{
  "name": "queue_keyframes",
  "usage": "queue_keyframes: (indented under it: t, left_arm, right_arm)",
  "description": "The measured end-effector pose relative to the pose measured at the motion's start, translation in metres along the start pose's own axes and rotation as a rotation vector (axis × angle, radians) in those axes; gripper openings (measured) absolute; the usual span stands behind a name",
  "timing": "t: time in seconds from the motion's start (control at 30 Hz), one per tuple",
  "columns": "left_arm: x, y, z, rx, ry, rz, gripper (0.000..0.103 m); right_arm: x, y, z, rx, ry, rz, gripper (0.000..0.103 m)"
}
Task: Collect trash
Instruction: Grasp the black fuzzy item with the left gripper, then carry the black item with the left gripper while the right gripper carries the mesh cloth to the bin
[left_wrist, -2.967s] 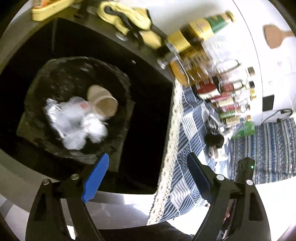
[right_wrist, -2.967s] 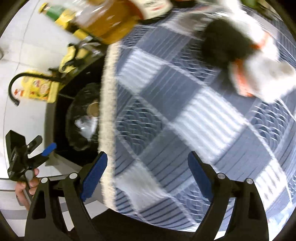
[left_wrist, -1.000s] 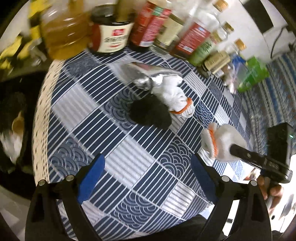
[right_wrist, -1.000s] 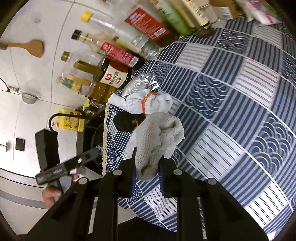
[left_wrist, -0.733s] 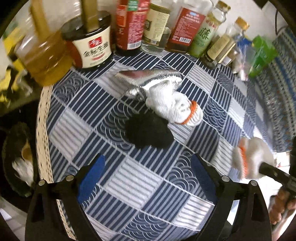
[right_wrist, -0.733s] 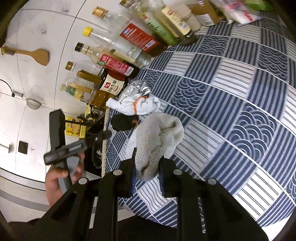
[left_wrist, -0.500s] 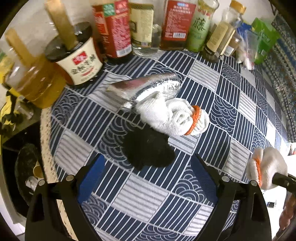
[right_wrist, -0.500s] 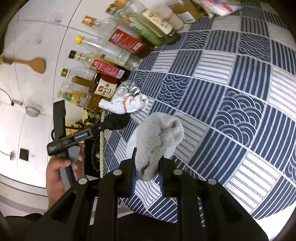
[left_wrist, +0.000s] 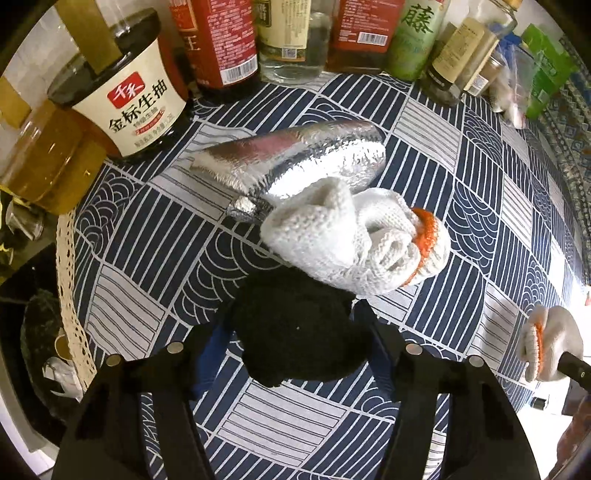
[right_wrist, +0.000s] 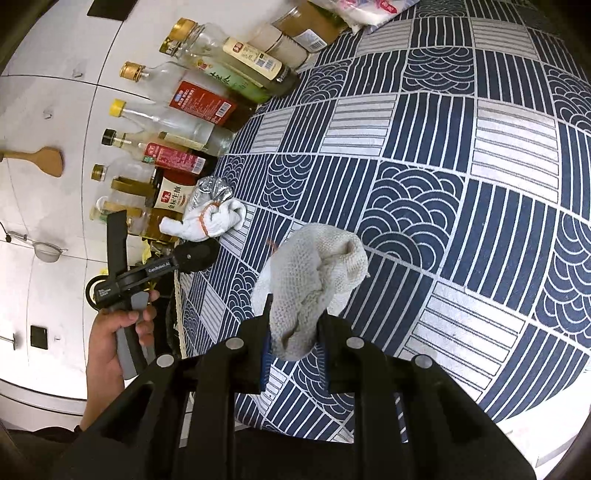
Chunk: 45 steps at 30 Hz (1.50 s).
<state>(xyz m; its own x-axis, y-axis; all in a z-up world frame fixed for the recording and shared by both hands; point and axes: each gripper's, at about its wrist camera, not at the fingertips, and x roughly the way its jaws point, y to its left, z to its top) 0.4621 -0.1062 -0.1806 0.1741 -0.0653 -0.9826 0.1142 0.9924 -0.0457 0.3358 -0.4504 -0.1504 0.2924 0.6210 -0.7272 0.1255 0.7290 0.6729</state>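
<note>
In the left wrist view my left gripper (left_wrist: 291, 332) has closed around a black fuzzy wad (left_wrist: 295, 328) that lies on the blue patterned cloth (left_wrist: 461, 206). A white knit glove with an orange cuff (left_wrist: 354, 240) lies just beyond it, half on a silver foil pouch (left_wrist: 295, 158). My right gripper (right_wrist: 293, 332) is shut on a second white knit glove (right_wrist: 310, 284) and holds it above the cloth; it also shows at the right edge of the left wrist view (left_wrist: 546, 347). The left gripper (right_wrist: 192, 254) shows on the wad in the right wrist view.
Sauce and oil bottles (left_wrist: 136, 96) line the back of the cloth along the wall (right_wrist: 192, 125). The sink with a black-lined trash bin (left_wrist: 40, 332) is off the cloth's lace edge at the left. A green packet (left_wrist: 543, 70) lies at the far right.
My left gripper has moved from the bin over the cloth, come down on the black wad and closed its jaws around it. My right gripper picked up the glove and keeps holding it.
</note>
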Motion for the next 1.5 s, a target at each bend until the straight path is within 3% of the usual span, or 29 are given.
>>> queue_keyframes:
  t: [0.43,0.83,1.5]
  left_arm:
    - [-0.028,0.011,-0.032,-0.057,-0.033,-0.055,0.059]
    - [-0.068,0.051,-0.079,-0.19,-0.105,-0.069,0.059]
    - [-0.101,0.16,-0.165,-0.397,-0.183,-0.114,0.059]
  right_arm:
    - [0.015,0.013,0.007,-0.057,0.044,0.011,0.021]
    - [0.057,0.061,-0.001,-0.162,0.143,0.062,0.021]
    - [0.161,0.191,-0.044,-0.374,0.338,0.067,0.021]
